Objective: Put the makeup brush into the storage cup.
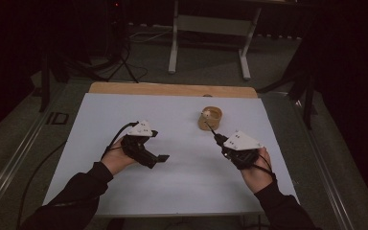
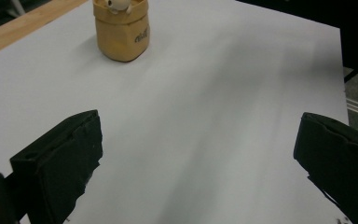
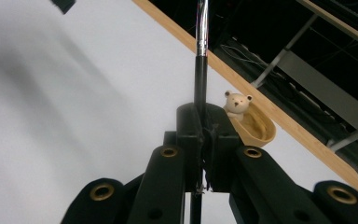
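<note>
Holder (image 1: 210, 118), a tan cup with a bear figure, stands on the white bench (image 1: 124, 110) toward its far edge, just beyond the right claw (image 1: 217, 138). That claw grips a thin pen (image 3: 200, 70) whose long axis points at the holder; the left claw (image 1: 159, 158) is open and farther off.

A slim black pen (image 3: 200, 79) with a silver upper section stands clamped upright, its end close to a tan wooden cup (image 1: 210, 118) bearing a small bear figure (image 3: 237, 104) on the white tabletop.
</note>
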